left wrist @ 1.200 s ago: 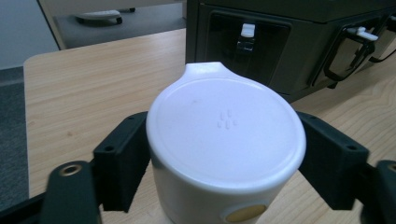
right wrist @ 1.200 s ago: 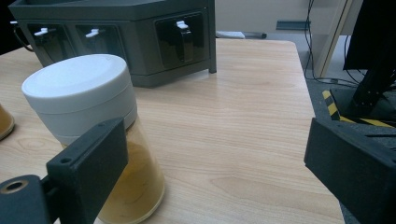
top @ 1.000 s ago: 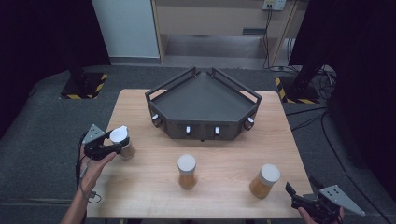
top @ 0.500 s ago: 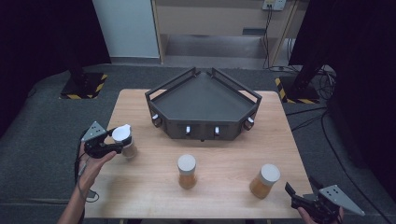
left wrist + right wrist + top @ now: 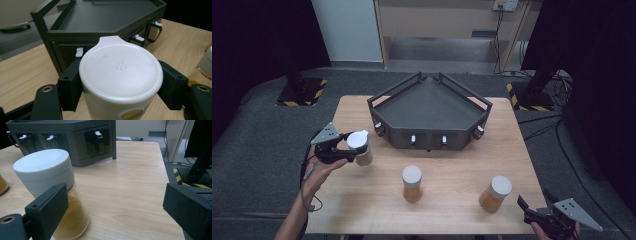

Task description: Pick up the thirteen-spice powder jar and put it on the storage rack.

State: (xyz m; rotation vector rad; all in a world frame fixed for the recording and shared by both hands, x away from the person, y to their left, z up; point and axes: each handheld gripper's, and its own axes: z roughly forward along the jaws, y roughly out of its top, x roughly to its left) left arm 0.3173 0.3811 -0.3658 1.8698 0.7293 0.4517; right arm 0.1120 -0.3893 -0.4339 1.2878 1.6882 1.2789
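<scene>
Lifted off the wooden table's left edge, my left gripper clenched the white-lidded spice jar; right gripper hung released. Next, carry it onto the black tray.

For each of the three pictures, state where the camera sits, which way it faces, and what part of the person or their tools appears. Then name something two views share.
High view: above the table's near side, looking forward and down; a forearm, left gripper, right gripper.
Left gripper view: on that gripper, facing the dark tray; jaws clamp a white-lidded jar.
Right gripper view: on that gripper, low, facing across the table; open jaws, another jar near one.
Shared: the tray.
</scene>
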